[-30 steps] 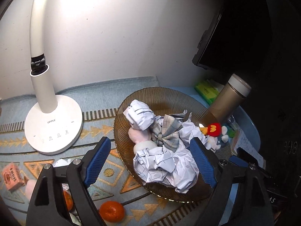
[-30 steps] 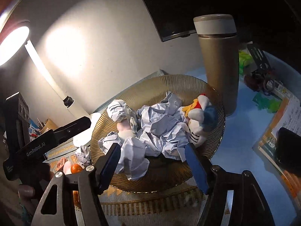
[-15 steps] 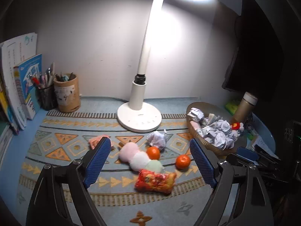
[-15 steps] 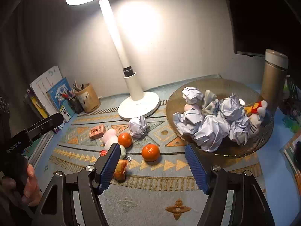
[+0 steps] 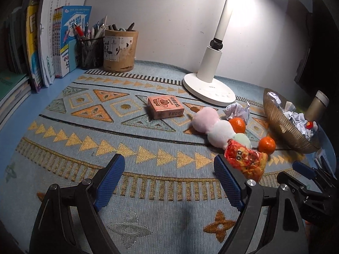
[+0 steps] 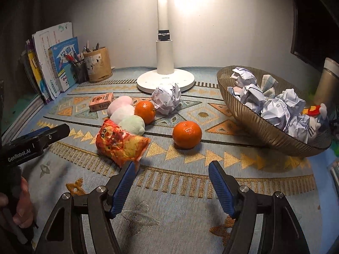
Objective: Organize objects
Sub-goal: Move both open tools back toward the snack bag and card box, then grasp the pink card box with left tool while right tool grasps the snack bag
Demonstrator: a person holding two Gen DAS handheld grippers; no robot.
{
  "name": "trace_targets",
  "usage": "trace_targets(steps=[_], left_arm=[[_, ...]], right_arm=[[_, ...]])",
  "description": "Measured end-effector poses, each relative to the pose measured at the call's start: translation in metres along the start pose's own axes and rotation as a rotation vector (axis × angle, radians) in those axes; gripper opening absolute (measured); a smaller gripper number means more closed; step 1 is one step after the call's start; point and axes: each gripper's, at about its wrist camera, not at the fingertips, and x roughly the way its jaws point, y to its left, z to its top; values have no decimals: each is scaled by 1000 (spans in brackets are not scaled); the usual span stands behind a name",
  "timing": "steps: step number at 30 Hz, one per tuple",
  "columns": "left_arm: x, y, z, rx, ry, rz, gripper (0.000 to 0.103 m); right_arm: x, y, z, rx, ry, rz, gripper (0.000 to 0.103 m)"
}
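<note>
On the patterned mat lie a pink box (image 5: 165, 106) (image 6: 101, 101), a pink-white-green plush (image 5: 218, 130) (image 6: 127, 116), two oranges (image 6: 144, 111) (image 6: 186, 134), a paper ball (image 6: 166, 98) and a red-orange snack bag (image 6: 120, 142) (image 5: 245, 161). A ribbed brown bowl (image 6: 254, 124) (image 5: 281, 127) at the right holds crumpled paper and a small plush toy. My left gripper (image 5: 169, 182) is open and empty over the mat's front. My right gripper (image 6: 172, 187) is open and empty, just in front of the snack bag and the nearer orange.
A white desk lamp (image 6: 165, 78) stands at the back. Pen holders (image 5: 118, 50) and upright books (image 5: 50, 42) fill the back left. A metal flask (image 6: 329, 80) and a dark monitor stand at the right behind the bowl.
Both grippers have pulled back from right above the bowl to low over the mat's front. The left view has swung left toward the books. Both stay open and empty.
</note>
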Motion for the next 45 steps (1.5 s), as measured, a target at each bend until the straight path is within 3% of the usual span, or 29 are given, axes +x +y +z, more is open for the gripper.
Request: trace_targets(steps=[5,8,12,14,19,26,29,30,31,32,33,36,40,42,45], left_arm=[[0,4,0,-26,3,-14,85],[1,6,0,-40,12,-19,85],[11,8,7,-28,103,-67,85],[13,9,21,33,132,-63,85],[31,16,68,269,85,-42,92],[110,7,90,525,204,-77,92],[132,6,91,550,240,-121,92],[135,7,92,538,246,-147,91],[137,7,94,525,253,-163,91],[137,7,95,515,255,-175,83],[136,6,94,512,257,-198,65],[126,2,89,508,256,-182,48],[107,3,80,419,261,-150,43],[92,4,73,362,271,-136,41],[60,2,56,295,248,-104,38]], right_arm=[[4,4,0,-30,25,16,70],[9,8,4,-55,60,103,70],[16,27,19,-186,91,176,70],[22,41,22,-281,88,162,70],[40,58,28,-399,109,181,70],[57,67,30,-476,140,184,70],[58,66,28,-484,164,209,70],[58,65,27,-474,176,225,69],[58,63,26,-459,186,234,62],[58,61,26,-439,195,232,58],[58,58,26,-411,203,226,55],[52,48,23,-281,238,262,44],[35,37,13,-108,260,267,40],[22,33,7,-44,250,214,39],[8,23,-2,45,256,36,39]])
